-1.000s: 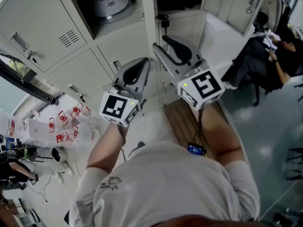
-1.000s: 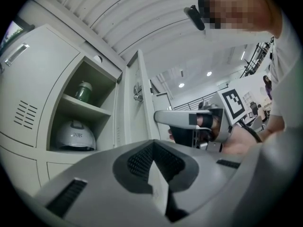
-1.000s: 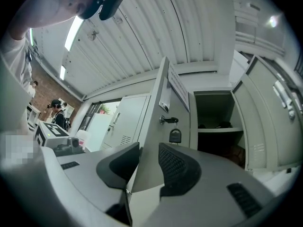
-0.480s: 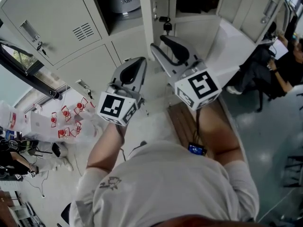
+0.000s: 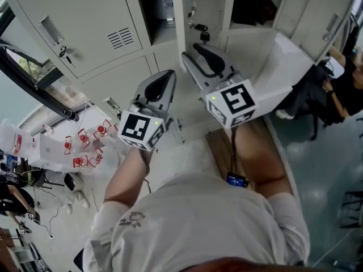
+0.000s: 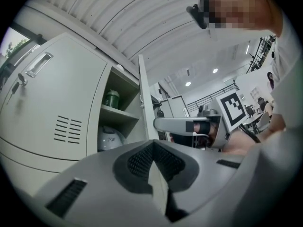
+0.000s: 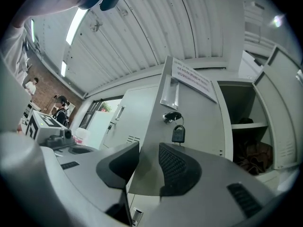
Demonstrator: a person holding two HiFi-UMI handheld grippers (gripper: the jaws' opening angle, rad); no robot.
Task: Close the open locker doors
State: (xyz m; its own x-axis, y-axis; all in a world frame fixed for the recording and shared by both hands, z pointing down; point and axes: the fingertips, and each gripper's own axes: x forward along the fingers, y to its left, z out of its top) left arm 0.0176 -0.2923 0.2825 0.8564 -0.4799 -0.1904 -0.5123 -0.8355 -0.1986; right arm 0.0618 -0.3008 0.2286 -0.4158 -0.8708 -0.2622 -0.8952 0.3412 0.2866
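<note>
Grey sheet-metal lockers (image 5: 79, 27) are seen from above in the head view, with several compartments standing open. One open locker door (image 5: 212, 10) is swung outward between two open compartments. Its outer face (image 7: 189, 117) is shown in the right gripper view, with a black padlock (image 7: 178, 134) hung near the free edge.

The right gripper (image 5: 190, 52) is held at the lower free corner of this door. Its jaws (image 7: 147, 148) are set a short way apart, and the door's edge is seen in the gap between them. The left-hand pad lies along the door's edge and the right-hand pad is placed over the door's face.

The left gripper (image 5: 164, 78) is held just beside the right one, lower and to its left, clear of the lockers. Its jaws (image 6: 152, 148) are brought together at the tips, and nothing is held between them.

A white appliance (image 6: 110, 138) and a green canister (image 6: 111, 99) are stored in the compartment left of the door. A second open door (image 7: 279, 117) is seen further right.
</note>
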